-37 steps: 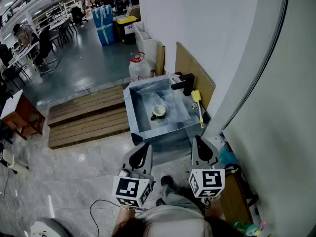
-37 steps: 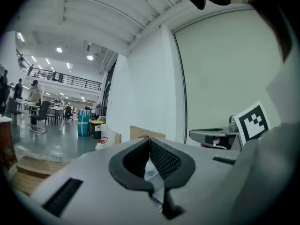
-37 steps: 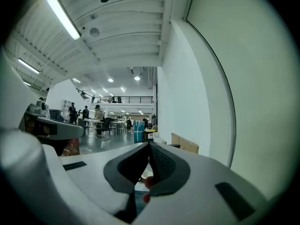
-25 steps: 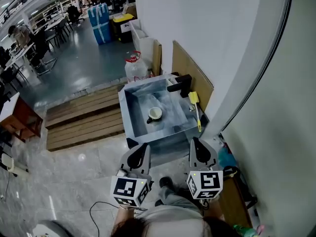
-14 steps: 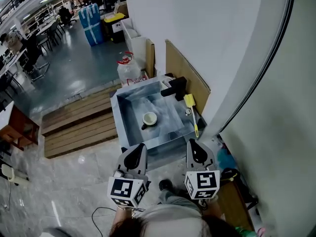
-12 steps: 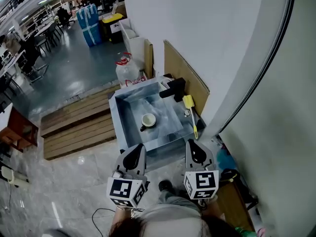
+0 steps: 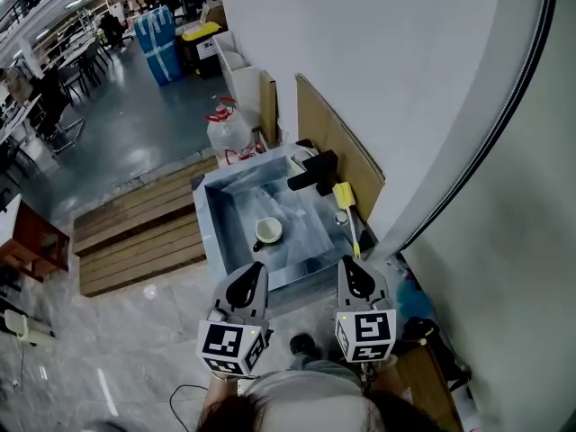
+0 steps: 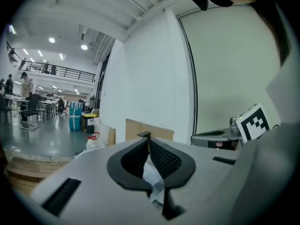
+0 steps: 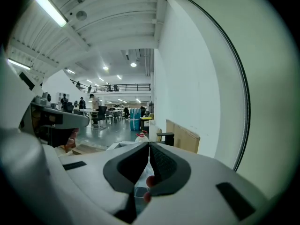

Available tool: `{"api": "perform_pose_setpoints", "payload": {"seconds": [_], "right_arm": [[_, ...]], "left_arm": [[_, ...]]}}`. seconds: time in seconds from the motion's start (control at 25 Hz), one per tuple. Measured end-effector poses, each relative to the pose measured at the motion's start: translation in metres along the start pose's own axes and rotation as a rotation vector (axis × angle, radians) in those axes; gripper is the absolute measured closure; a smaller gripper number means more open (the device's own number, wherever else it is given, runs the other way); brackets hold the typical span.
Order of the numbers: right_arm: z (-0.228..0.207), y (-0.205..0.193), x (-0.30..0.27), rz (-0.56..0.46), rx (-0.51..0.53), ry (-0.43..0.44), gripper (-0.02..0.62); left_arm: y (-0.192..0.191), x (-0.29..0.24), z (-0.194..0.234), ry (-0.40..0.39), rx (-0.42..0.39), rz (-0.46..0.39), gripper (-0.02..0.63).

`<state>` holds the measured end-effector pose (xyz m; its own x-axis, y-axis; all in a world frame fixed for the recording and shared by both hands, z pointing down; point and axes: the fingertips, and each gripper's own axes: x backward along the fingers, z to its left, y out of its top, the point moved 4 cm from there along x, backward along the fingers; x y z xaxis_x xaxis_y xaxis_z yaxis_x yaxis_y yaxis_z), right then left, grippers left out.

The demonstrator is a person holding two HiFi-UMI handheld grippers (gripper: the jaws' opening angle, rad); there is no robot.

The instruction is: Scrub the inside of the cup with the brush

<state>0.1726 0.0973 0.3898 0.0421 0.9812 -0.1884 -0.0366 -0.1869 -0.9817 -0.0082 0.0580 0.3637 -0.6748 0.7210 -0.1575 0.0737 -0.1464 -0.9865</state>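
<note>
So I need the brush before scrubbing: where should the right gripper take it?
Probably its thin handle, from above at the near end: the brush lies flat along the sink's right rim, yellow head far by the faucet, handle pointing back toward the shut right gripper.

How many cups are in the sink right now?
1. The white cup sits near the middle of the sink floor; the yellow brush lies along its right rim. The sink's near wall could hide something small.
</note>
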Motion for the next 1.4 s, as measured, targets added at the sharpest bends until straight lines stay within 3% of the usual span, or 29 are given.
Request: {"api": "perform_pose_setpoints", "payload": {"seconds": [0.88,1.4], "right_arm": [[-0.013,-0.022,-0.059,0.106,0.028,0.035,0.568],[-0.021,-0.034,-0.102,0.179,0.095,0.015,0.547]], "left_arm": [[-0.033,-0.038,0.044,0.072,0.048,0.066,0.594],[-0.053,-0.069,0.086,0.073,0.084,0.117,0.548]]}}
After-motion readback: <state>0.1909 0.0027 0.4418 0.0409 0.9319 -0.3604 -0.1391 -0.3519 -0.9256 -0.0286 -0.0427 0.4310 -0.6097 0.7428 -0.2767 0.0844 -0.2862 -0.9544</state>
